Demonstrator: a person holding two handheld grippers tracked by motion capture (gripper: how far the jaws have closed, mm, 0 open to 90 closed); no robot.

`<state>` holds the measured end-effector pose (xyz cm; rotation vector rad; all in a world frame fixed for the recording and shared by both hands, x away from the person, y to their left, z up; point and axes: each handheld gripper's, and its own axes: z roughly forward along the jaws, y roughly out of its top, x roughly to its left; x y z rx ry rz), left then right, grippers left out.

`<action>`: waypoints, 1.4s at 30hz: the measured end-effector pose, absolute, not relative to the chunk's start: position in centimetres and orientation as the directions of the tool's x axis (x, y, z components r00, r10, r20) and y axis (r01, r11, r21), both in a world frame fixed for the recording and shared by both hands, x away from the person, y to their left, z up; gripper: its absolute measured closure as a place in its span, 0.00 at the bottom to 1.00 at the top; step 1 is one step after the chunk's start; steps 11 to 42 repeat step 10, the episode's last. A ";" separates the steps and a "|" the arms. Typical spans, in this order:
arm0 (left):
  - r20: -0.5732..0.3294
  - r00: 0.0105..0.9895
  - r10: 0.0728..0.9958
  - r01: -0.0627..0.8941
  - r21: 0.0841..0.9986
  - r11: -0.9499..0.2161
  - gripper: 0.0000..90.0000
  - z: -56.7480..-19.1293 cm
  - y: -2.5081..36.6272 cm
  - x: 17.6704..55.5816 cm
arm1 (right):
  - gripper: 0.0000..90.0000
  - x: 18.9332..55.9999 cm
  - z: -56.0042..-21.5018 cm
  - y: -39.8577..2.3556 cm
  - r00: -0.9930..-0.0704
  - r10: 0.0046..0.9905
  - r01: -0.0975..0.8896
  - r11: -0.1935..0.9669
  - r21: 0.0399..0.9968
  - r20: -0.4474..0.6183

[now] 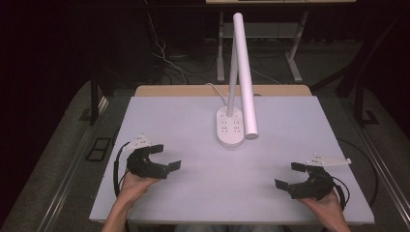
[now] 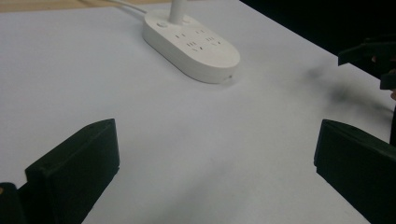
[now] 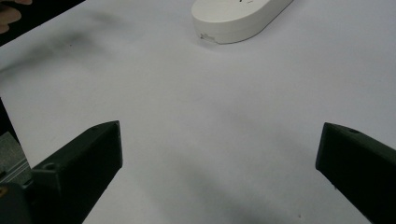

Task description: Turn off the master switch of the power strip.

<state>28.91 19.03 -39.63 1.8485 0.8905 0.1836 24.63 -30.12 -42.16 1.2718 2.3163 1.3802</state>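
Resting at about eight o'clock on the white bench, the left gripper sits in the person's left hand with its jaws spread wide and nothing between them; its tips point toward two o'clock, at the lamp. In the left gripper view the gap between the jaws frames bare bench surface, with the lamp base beyond at twelve o'clock.

At the centre of the bench, slightly toward twelve o'clock, stands the desk lamp: an oval white base with socket outlets moulded into its top, a slim upright stem, and a long white tube head that slopes down until its lower end hangs just beside the base at its three o'clock edge. A white cord runs off toward twelve o'clock. I judge the lamp rigid, smooth and rather slippery plastic, bottom-heavy in the base and light in the head; the jointed head would likely swing if pulled. The stem looks the surest place to pinch, or the tube head if the aim is to reposition it.

At four o'clock the right gripper lies in the right hand, jaws likewise wide apart and empty, tips aimed toward ten o'clock. Both grippers sit well apart from the lamp.
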 end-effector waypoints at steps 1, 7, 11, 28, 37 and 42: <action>-0.264 0.712 0.650 0.490 0.850 -0.192 0.00 -39.9 19.0 28.4 | 0.00 24.6 -42.2 -30.1 -0.625 0.732 0.587 0.212 0.781 0.271; -0.277 0.709 0.649 0.507 0.840 -0.196 0.00 -41.1 18.8 27.4 | 0.00 24.7 -42.2 -30.0 -0.627 0.727 0.592 0.212 0.778 0.279; -0.279 0.708 0.648 0.506 0.841 -0.190 0.00 -41.2 18.9 27.3 | 0.00 24.7 -42.2 -30.0 -0.628 0.726 0.591 0.210 0.779 0.281; -0.279 0.708 0.648 0.506 0.841 -0.190 0.00 -41.2 18.9 27.3 | 0.00 24.7 -42.2 -30.0 -0.628 0.726 0.591 0.210 0.779 0.281; -0.279 0.708 0.648 0.506 0.841 -0.190 0.00 -41.2 18.9 27.3 | 0.00 24.7 -42.2 -30.0 -0.628 0.726 0.591 0.210 0.779 0.281; -0.279 0.708 0.648 0.506 0.841 -0.190 0.00 -41.2 18.9 27.3 | 0.00 24.7 -42.2 -30.0 -0.628 0.726 0.591 0.210 0.779 0.281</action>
